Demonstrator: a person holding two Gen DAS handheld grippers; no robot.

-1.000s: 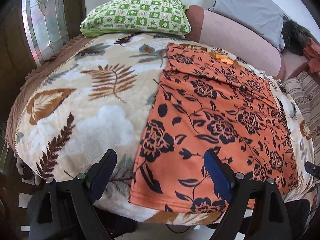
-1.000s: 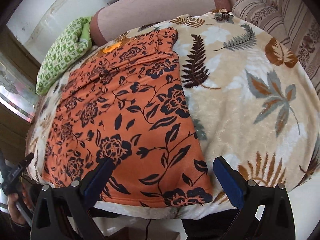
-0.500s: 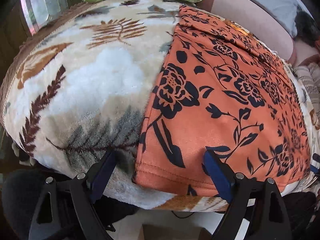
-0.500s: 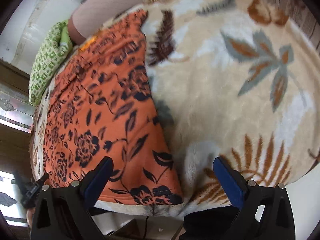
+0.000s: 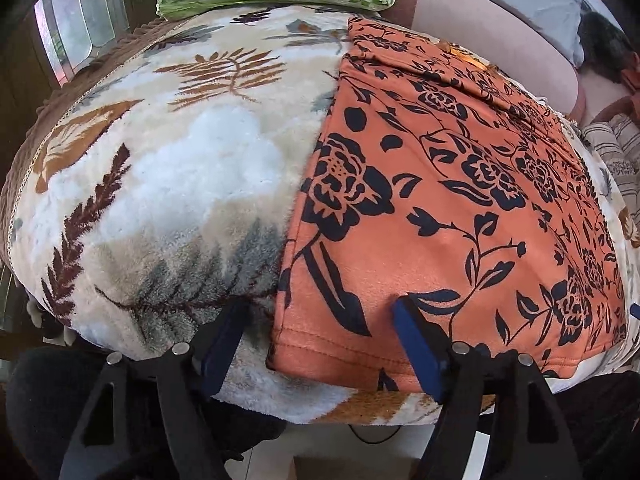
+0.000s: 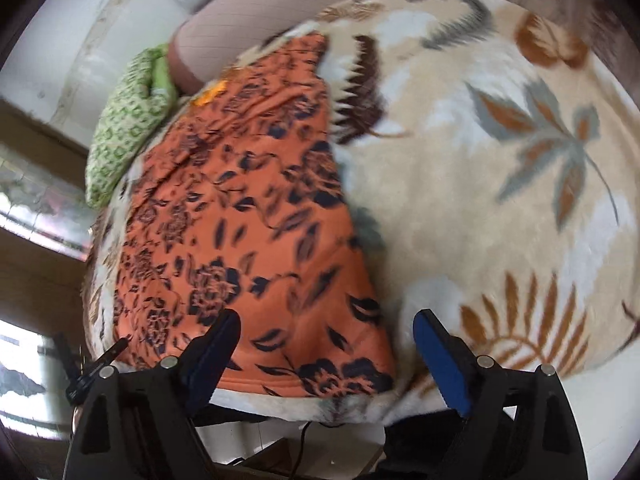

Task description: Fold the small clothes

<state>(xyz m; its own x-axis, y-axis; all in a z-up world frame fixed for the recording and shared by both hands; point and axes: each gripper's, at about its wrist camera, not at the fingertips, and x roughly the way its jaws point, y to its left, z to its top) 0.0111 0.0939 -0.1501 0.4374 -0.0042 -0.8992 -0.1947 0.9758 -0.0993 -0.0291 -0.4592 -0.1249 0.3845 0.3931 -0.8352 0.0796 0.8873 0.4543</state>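
The orange floral garment (image 5: 452, 208) lies flat on the leaf-print blanket (image 5: 160, 184), soft and limp. Both jaws closing, not yet pinching: left hand-held gripper (image 5: 318, 344) straddles its lower-left hem corner, right hand-held gripper (image 6: 326, 356) the lower-right.

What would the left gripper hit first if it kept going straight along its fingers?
Most likely the near hem corner of the orange black-flowered garment, which lies between the closing fingers of the left gripper, with the fleecy leaf-print blanket beneath.

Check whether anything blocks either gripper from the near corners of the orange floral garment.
Nothing visible does. The left gripper and right gripper each straddle a near hem corner of the orange floral garment on the leaf-print blanket, jaws closing, pads not yet pressing.
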